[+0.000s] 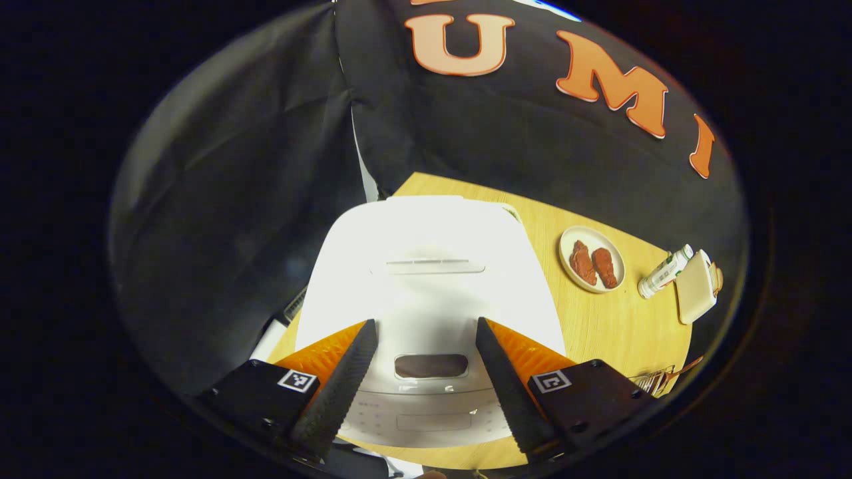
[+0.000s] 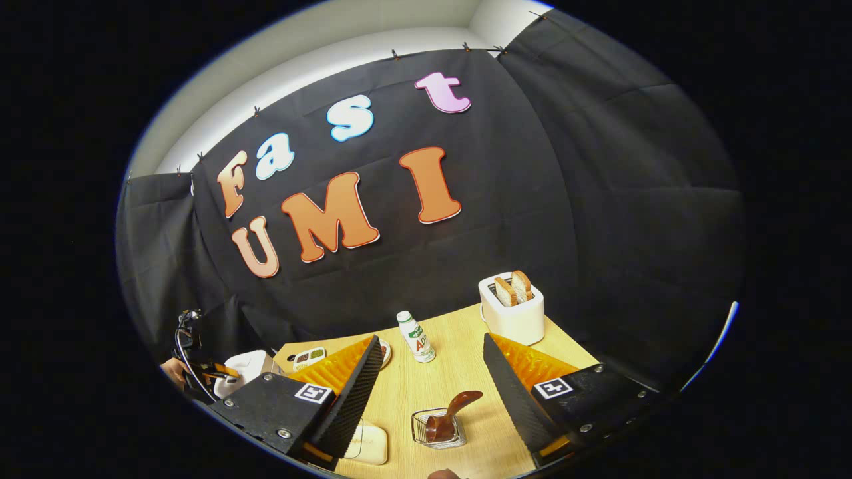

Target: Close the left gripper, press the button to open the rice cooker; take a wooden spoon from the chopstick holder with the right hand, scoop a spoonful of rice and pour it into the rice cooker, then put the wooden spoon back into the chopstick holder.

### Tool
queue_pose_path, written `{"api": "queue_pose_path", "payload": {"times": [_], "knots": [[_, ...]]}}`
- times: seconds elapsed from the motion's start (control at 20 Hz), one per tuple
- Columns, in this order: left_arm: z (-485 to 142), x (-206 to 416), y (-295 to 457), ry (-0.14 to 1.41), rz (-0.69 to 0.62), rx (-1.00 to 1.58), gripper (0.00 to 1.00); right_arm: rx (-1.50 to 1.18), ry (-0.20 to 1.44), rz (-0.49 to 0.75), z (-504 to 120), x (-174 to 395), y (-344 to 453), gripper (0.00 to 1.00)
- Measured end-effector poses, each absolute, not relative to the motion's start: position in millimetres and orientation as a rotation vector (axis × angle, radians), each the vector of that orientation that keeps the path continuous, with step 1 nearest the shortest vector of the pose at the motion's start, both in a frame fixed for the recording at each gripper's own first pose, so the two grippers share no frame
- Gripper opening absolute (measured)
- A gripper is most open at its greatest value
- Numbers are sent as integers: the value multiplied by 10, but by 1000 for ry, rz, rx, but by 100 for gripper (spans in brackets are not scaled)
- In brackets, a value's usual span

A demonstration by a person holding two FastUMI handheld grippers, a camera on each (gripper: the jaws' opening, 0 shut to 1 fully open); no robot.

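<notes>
Cooker (image 1: 426, 279) is sitting white and lid-down on the wooden surface (image 1: 599, 332), right ahead of my left gripper (image 1: 426, 372), whose jaws are standing wide apart and holding nothing; its dark window (image 1: 431, 366) and front panel are showing between the fingers. Off to its right a plate (image 1: 592, 258) is carrying two reddish pieces, with a bottle (image 1: 664, 271) lying beyond it.

My right gripper (image 2: 432, 386) is hovering over the surface, jaws spread apart and empty too. Between its fingers the wire holder (image 2: 439, 428) is standing with the wooden spoon (image 2: 452, 412) leaning in it, handle up. Farther off, a bottle (image 2: 416, 336) is standing upright near a white toaster (image 2: 512, 307) with two slices sticking out. In the right gripper view the cooker (image 2: 246, 369) is showing at far left, with the left gripper (image 2: 200, 366) beside it.
</notes>
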State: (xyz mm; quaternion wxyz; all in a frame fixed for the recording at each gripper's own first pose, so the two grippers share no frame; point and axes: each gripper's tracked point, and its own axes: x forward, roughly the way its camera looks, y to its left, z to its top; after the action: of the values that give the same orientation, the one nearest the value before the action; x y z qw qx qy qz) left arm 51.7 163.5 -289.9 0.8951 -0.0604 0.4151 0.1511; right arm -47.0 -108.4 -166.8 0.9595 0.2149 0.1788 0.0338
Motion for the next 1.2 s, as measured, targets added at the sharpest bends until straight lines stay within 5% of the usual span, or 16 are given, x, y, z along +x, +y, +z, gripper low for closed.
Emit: {"api": "queue_pose_path", "payload": {"times": [0.3, 0.8, 1.2], "knots": [[-2829, 460, 1561, 861, 313, -153, 100, 367, 345, 85, -1575, -400, -990, 94], [-1322, 401, 963, 417, 194, -80, 100, 212, 162, 127, -797, -6, -463, 95], [-119, -22, 409, 87, 145, -22, 100, 250, 51, 294, -235, 214, 286, 94]]}}
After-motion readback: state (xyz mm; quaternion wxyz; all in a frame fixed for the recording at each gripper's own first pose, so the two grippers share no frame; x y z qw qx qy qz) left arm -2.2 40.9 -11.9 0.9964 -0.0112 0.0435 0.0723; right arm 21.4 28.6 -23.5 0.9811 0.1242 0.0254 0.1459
